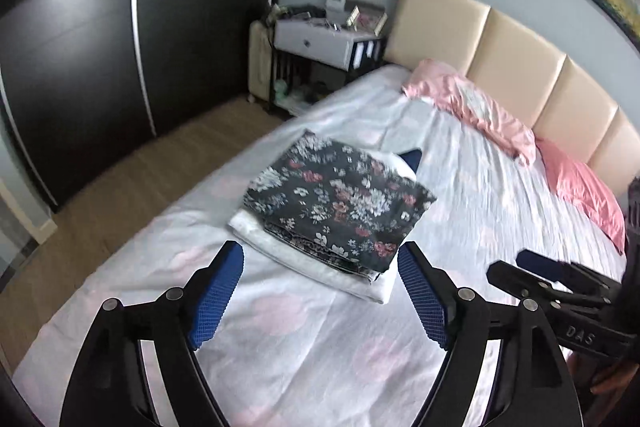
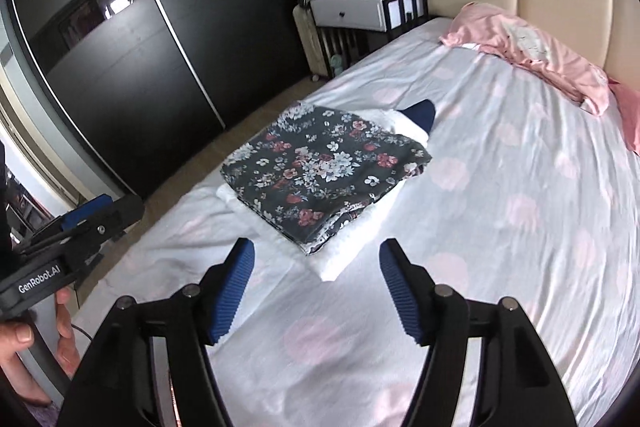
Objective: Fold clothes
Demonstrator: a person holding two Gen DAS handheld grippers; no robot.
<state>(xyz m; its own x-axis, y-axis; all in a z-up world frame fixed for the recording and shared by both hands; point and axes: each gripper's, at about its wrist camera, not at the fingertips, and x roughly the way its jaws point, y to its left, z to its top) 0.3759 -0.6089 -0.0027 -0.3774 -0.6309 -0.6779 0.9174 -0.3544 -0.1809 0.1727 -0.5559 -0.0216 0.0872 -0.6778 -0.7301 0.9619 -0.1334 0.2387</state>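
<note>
Floral garment (image 1: 340,199) folded, stacked on white piece (image 1: 320,267) on bed (image 1: 480,163); pink clothing (image 1: 472,103) loose; left gripper (image 1: 320,291), right gripper (image 2: 316,287) gaping, empty.

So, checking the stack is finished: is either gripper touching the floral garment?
Apart. In each wrist view, bare bed sheet shows between the open left gripper or right gripper and the floral garment.

The left gripper (image 1: 320,291) is held with its jaws spread wide and nothing between them. The right gripper (image 2: 316,287) is likewise wide apart and holds nothing. A hand (image 2: 24,343) grips the left gripper's handle, thumb on top.
</note>
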